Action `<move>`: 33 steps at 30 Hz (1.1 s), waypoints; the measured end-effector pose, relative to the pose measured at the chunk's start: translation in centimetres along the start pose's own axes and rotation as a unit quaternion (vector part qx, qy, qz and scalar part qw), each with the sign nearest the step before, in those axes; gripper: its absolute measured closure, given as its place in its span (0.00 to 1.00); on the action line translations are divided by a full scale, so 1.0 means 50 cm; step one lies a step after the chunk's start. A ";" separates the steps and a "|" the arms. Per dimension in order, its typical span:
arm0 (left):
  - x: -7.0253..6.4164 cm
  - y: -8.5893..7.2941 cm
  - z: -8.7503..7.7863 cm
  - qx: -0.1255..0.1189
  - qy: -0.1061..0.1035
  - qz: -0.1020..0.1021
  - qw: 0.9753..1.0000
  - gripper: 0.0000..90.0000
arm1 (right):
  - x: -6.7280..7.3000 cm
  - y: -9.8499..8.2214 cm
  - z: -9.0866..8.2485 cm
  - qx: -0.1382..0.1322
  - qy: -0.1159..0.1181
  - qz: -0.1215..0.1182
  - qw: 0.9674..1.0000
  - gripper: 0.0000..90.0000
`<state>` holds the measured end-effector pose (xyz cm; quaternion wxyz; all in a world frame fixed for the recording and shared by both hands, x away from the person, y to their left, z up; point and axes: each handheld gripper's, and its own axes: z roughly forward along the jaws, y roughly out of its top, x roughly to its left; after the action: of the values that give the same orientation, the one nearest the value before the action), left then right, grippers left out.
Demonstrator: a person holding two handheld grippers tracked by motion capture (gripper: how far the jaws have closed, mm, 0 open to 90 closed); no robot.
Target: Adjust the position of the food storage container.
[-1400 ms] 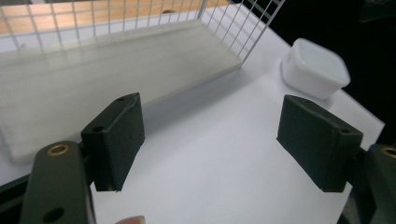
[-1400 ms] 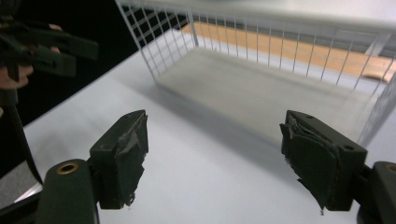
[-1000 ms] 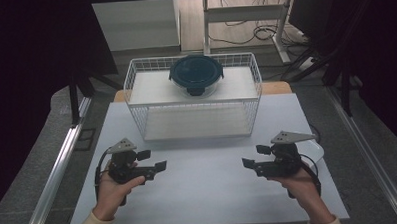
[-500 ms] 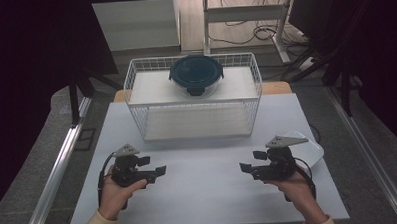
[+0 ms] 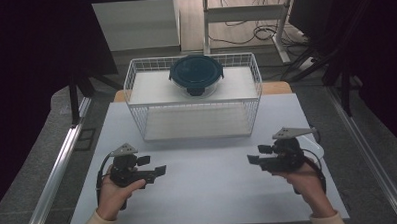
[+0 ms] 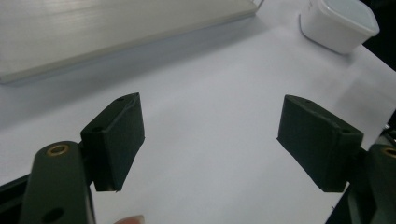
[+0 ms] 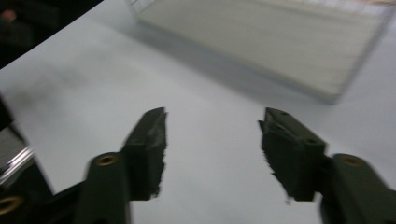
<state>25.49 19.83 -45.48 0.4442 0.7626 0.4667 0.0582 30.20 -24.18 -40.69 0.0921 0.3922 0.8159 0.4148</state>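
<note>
No text, label, brand, number or sign can be read anywhere in these pictures. The white table point(image 5: 209, 191), the wire basket point(image 5: 194, 109), the dark round lid point(image 5: 196, 72) and the white tub point(image 6: 337, 23) all show plain, unmarked surfaces; the background is too dark to tell.

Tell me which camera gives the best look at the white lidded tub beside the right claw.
The left gripper view: the white tub sits unobstructed at its top right corner, lid and wall both plain. In the high view the right claw and its plate cover most of it, leaving a sliver of its edge.
</note>
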 end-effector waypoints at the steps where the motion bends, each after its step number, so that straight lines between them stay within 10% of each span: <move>1: 0.001 -0.001 0.003 0.003 -0.001 0.002 1.000 0.24 | -0.010 0.005 -0.005 -0.001 -0.008 0.005 1.000 0.55; 22: 0.025 -0.014 0.011 0.015 -0.003 -0.014 1.000 0.25 | -0.240 0.015 -0.077 0.092 -0.163 0.041 0.982 0.99; 33: 0.025 -0.020 0.005 0.011 -0.002 -0.020 1.000 0.25 | -0.349 0.014 -0.022 0.138 -0.191 0.042 0.971 0.99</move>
<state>25.64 20.82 -46.77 0.4375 0.7581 0.4816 0.0428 41.87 -37.12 -42.49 0.1737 0.5067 0.8156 0.2188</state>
